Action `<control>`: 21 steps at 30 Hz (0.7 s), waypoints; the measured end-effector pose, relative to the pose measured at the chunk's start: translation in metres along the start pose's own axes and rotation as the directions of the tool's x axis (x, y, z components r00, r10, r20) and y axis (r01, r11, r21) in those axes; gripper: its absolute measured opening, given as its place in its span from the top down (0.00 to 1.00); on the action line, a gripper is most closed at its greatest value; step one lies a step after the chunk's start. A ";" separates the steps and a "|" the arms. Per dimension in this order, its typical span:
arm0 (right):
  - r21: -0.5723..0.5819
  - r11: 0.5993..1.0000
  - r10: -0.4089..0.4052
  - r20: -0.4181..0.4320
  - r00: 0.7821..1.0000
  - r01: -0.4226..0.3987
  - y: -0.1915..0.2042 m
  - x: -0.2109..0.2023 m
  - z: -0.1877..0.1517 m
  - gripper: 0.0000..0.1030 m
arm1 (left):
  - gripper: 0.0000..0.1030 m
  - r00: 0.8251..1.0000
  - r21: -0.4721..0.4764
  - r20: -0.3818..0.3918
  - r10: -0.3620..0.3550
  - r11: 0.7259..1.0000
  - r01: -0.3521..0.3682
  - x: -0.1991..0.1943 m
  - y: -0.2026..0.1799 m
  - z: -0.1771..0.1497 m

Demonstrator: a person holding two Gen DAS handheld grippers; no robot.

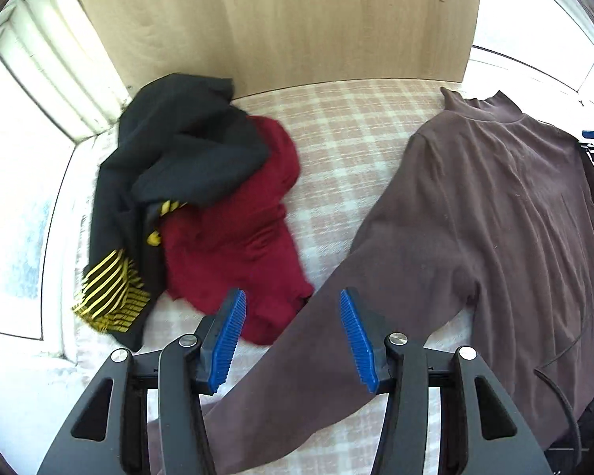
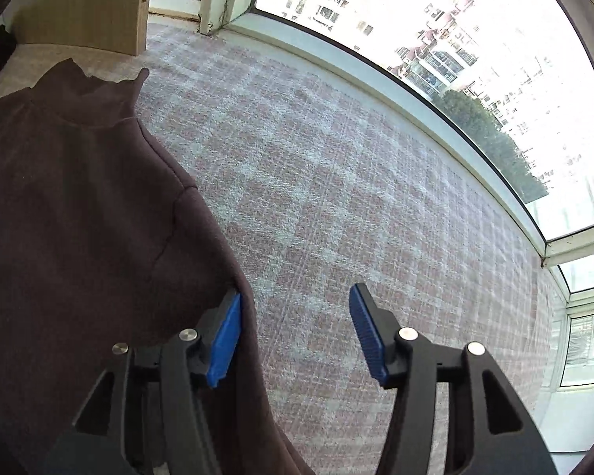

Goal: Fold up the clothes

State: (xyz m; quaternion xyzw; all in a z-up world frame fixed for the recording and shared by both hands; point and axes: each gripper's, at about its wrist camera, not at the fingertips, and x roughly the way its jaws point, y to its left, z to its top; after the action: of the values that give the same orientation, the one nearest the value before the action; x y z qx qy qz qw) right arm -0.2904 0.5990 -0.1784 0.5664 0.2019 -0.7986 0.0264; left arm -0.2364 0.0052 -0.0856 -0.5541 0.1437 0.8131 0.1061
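while the left gripper point(image 1: 293, 336) hangs wide open over the brown top's point(image 1: 495, 213) sleeve, likely lining up a fold, two other garments, one black point(image 1: 170, 150) and one red point(image 1: 233, 237), sit heaped beside it on the checked bedspread point(image 1: 336, 130). from the right wrist, the right gripper point(image 2: 295, 332) gapes empty at that top's other edge.

Home bedroom: checked bedsheet point(image 2: 336, 198), headboard point(image 1: 277, 19).
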 end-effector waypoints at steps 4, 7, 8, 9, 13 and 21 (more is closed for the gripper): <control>0.026 1.000 0.007 0.052 0.999 -0.009 -0.008 -0.021 0.006 0.49 | 0.53 0.996 -0.088 -0.011 0.086 0.992 -0.087 -0.026 0.055 -0.059; -0.063 0.993 -0.091 0.165 0.982 0.103 0.019 -0.061 0.018 0.46 | 0.52 0.991 -0.162 -0.039 0.126 0.978 -0.130 -0.037 0.092 -0.105; -0.057 0.989 -0.125 0.138 0.983 0.134 0.020 -0.058 0.025 0.45 | 0.52 0.988 -0.180 -0.055 0.142 0.972 -0.150 -0.037 0.100 -0.120; -0.051 0.985 -0.158 0.109 0.981 0.165 0.020 -0.055 0.032 0.42 | 0.52 0.985 -0.191 -0.069 0.158 0.967 -0.168 -0.038 0.108 -0.134; 0.001 0.998 -0.063 0.103 0.993 0.064 0.030 -0.071 0.044 0.43 | 0.52 0.979 -0.211 -0.086 0.184 0.957 -0.199 -0.035 0.127 -0.177; -0.342 0.921 0.263 0.190 0.946 -0.187 0.217 -0.131 0.079 0.42 | 0.52 0.993 -0.213 -0.077 0.084 0.972 -0.099 0.000 0.155 -0.203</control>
State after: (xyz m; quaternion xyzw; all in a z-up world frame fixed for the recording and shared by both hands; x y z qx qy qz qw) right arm -0.2553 0.3484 -0.1001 0.4770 0.2571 -0.8074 0.2335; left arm -0.1106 -0.2113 -0.1374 -0.5824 0.0831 0.8087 0.0026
